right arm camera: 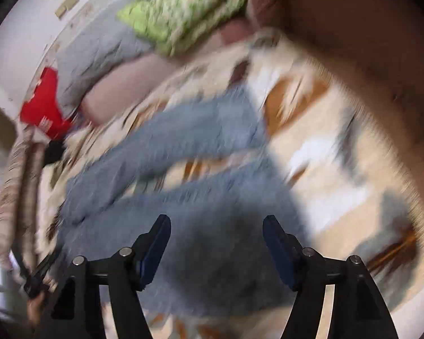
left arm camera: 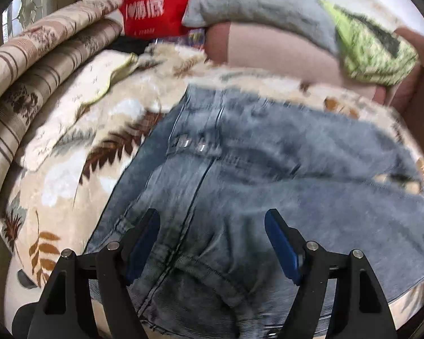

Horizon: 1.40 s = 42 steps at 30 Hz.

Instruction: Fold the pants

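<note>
The jeans lie flat on a leaf-patterned blanket on what looks like a bed, with the 2 legs spread a little apart.

In the left wrist view, the left tool hangs over the near part of the jeans, beside a long seam. Its 2 fingers are spread wide and nothing is between them. The cloth runs away from this tool toward the far right, so the long axis of the jeans goes from near left to far right.

In the right wrist view, which is much blurred, the right tool is also spread and pinches nothing. It hangs over one leg, and both legs stretch away to the far side.

I judge that the fold is not yet made. Each tool is near its own part of the cloth, so both must take hold together. Whether either already touches the cloth, I cannot tell.
</note>
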Motion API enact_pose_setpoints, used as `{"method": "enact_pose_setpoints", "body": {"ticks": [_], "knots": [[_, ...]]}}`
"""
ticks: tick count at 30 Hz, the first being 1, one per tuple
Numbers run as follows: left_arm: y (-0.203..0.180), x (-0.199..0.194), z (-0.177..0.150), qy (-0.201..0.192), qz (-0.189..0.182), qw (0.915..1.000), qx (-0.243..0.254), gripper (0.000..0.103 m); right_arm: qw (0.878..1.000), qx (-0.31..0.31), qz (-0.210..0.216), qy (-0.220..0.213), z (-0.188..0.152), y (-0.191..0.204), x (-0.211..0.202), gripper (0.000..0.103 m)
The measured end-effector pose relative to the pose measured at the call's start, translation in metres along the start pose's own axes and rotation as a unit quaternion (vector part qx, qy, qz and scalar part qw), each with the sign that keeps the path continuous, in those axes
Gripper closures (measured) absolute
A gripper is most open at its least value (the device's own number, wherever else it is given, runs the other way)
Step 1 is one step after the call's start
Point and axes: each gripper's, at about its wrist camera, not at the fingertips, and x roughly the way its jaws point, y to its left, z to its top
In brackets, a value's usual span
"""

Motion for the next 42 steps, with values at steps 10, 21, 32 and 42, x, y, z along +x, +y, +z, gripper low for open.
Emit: {"method": "enact_pose_setpoints", "body": {"ticks": [10, 21, 32, 42], "knots": [[0.000, 0.012, 0.016, 0.047, -0.025, 0.9986, 0.001, 0.015, 1.000, 0.000, 0.015, 0.015, 0.006, 0.010, 0.002, 0.023], [0.069, 0.061, 0.103, 0.056, -0.030, 0.9908, -0.119, 0.015, 1.000, -0.005, 0.000, 0.021, 0.078, -0.001, 0.024, 0.018], [0.077, 0.137, 0.092, 0.126, 0.002, 0.9861, -0.108, 0.015, 0.988, -0.057, -0.114, 0.090, 0.133, -0.015, 0.111, 0.085], [0.096, 0.117, 0.136, 0.082, -0.009, 0.9903, -0.111, 0.015, 0.991, -0.038, -0.118, 0.054, 0.154, -0.025, 0.103, 0.031]]}}
